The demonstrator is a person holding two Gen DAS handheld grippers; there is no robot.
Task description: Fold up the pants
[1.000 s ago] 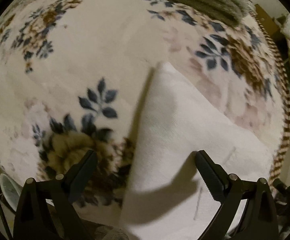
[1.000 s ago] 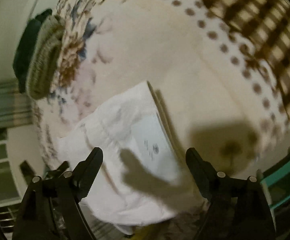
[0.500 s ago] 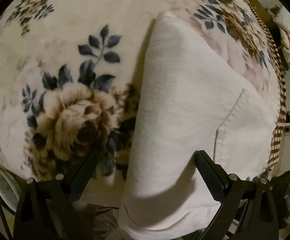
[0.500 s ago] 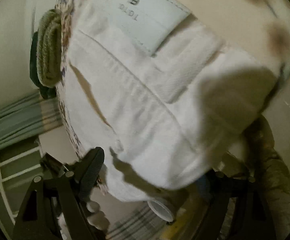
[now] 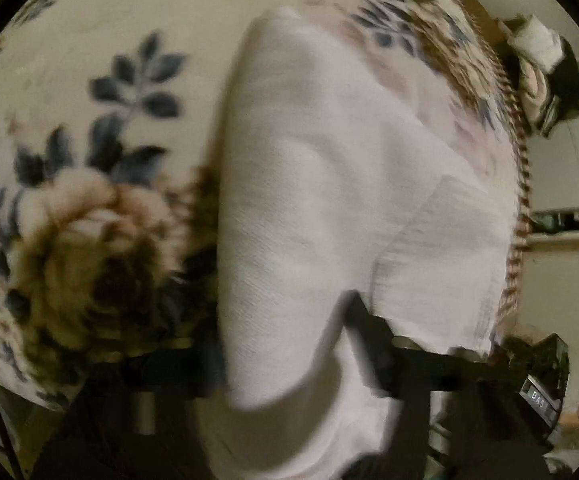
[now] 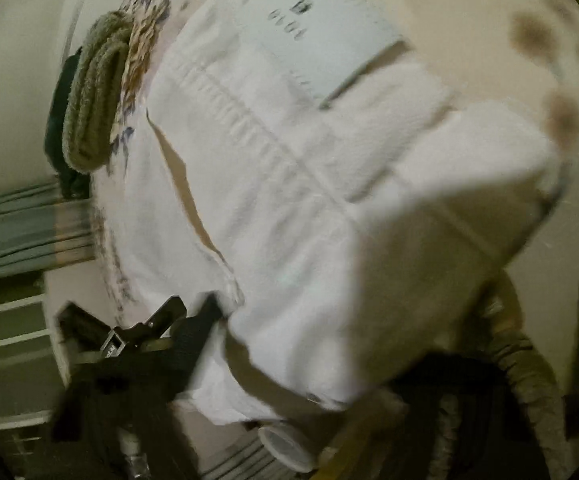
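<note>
White pants [image 5: 309, 208] lie folded on a floral blanket [image 5: 89, 160], near its edge. In the left wrist view the near end of the pants bulges between the jaws of my left gripper [image 5: 285, 364]; the frame is blurred, one finger [image 5: 369, 332] presses into the cloth and the other is hidden. In the right wrist view the pants [image 6: 289, 200] fill the frame, waistband label [image 6: 309, 28] at the top. My right gripper [image 6: 289, 360] has the cloth draped over it; only its left finger [image 6: 193, 328] shows.
A folded olive knitted item [image 6: 97, 96] lies on the blanket's far end. The other gripper [image 6: 129, 336] shows at the lower left of the right wrist view. A white cup [image 6: 285, 446] and floor lie below the blanket's edge.
Both grippers have moved in onto the near end of the pants. The left jaws have narrowed around the cloth, and the cloth now covers the right gripper's jaws. Both views are motion-blurred.
</note>
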